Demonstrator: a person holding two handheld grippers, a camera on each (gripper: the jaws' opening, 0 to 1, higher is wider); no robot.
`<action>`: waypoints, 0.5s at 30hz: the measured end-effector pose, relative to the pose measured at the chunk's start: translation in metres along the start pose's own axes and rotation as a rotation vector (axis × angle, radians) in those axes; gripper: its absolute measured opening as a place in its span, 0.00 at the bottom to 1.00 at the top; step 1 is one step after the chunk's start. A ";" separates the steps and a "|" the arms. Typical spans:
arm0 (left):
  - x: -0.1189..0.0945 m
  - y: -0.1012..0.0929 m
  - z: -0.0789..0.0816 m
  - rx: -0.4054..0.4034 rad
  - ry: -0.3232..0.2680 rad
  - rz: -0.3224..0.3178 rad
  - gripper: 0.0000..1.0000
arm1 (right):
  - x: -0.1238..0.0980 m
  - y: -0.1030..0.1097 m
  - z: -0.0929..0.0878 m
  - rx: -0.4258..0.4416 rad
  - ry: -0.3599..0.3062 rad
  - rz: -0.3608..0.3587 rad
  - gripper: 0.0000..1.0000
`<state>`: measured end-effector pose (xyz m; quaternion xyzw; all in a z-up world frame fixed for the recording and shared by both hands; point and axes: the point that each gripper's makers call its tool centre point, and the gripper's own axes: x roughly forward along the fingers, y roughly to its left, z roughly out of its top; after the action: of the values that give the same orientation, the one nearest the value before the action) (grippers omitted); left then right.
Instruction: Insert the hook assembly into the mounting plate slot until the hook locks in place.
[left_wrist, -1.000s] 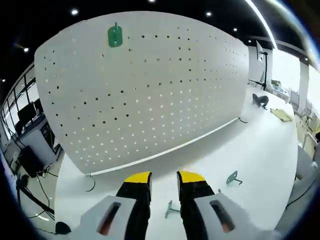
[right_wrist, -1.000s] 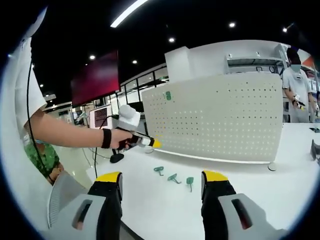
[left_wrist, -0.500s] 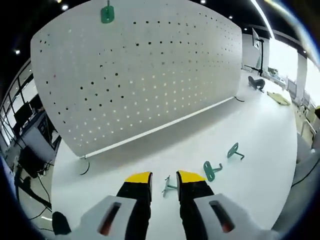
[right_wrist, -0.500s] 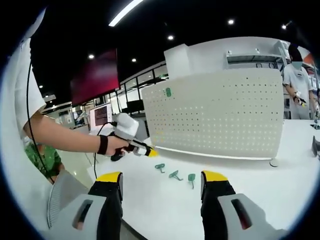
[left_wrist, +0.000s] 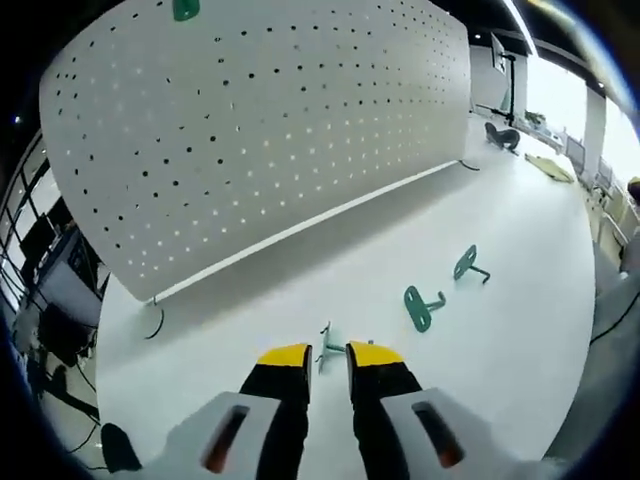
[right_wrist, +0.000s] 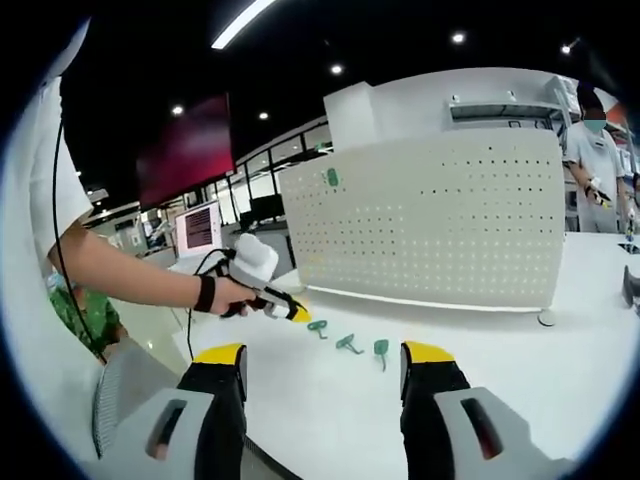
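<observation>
A white pegboard (left_wrist: 280, 130) stands upright on the white table, with one green hook (left_wrist: 185, 10) mounted near its top corner. Three loose green hooks lie on the table. The nearest hook (left_wrist: 327, 345) lies just ahead of my left gripper (left_wrist: 328, 355), between its yellow tips; the jaws stand open with a narrow gap. The other two hooks (left_wrist: 420, 307) (left_wrist: 468, 265) lie further right. In the right gripper view my right gripper (right_wrist: 324, 353) hangs wide open above the table, holding nothing. Beyond it, the left gripper (right_wrist: 298, 315) points down at the leftmost hook (right_wrist: 318, 325), before the pegboard (right_wrist: 440, 230).
A person's hand and forearm (right_wrist: 150, 280) hold the left gripper. Another person (right_wrist: 590, 150) stands at the far right behind the pegboard. A dark object (left_wrist: 497, 135) and cables lie near the board's far end. The table (left_wrist: 520, 330) has open surface to the right of the hooks.
My left gripper has dropped toward the table and forward, so the nearest hook now lies between its tips. The right gripper has barely moved.
</observation>
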<state>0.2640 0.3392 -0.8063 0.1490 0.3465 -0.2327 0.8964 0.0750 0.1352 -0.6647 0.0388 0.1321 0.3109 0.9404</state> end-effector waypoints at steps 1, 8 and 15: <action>0.001 0.000 -0.001 0.003 0.005 -0.001 0.14 | 0.000 0.000 0.000 0.001 0.001 0.000 0.63; 0.008 0.001 -0.010 0.021 0.029 -0.005 0.11 | 0.001 -0.001 0.000 0.001 0.006 -0.006 0.63; 0.015 0.006 -0.010 0.110 0.033 0.018 0.07 | 0.001 -0.001 -0.006 0.010 0.025 -0.018 0.62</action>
<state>0.2710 0.3436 -0.8235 0.2051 0.3467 -0.2411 0.8830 0.0749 0.1352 -0.6708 0.0386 0.1458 0.3024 0.9412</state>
